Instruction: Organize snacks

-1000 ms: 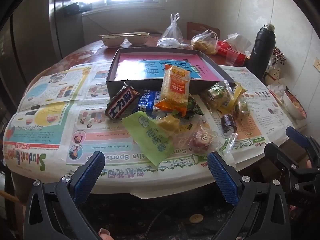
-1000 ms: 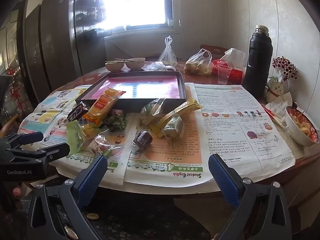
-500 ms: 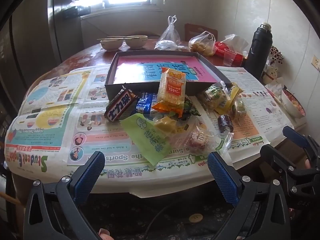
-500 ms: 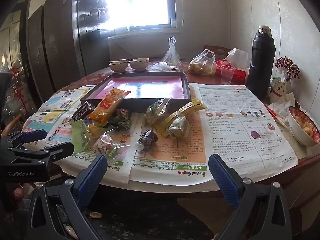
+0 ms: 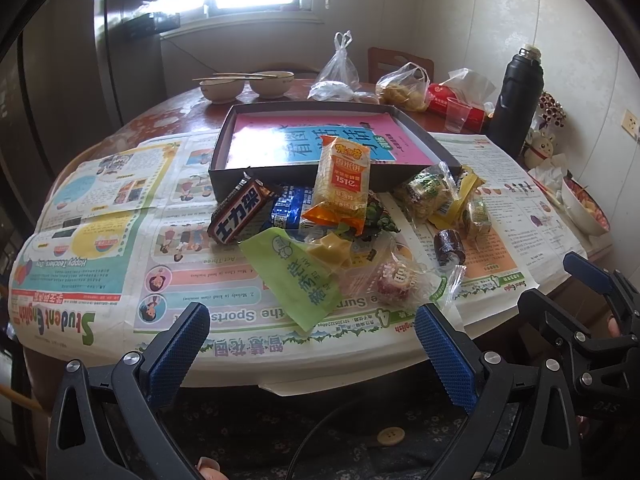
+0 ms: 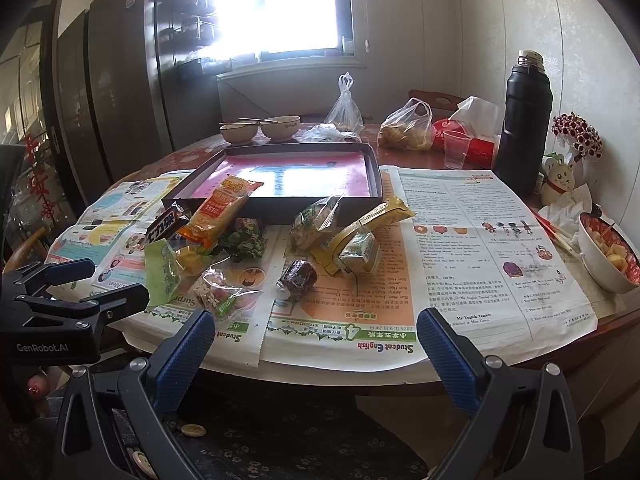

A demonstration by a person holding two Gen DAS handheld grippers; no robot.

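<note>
The snacks (image 5: 344,236) lie heaped on newspaper just in front of the shallow box (image 5: 240,176). Left gripper (image 5: 312,344) and right gripper (image 6: 316,340) hover before the heap, both wide open and empty.

Snacks (image 5: 344,236) lie before the tray (image 5: 224,168), flask (image 5: 516,100) right
</note>
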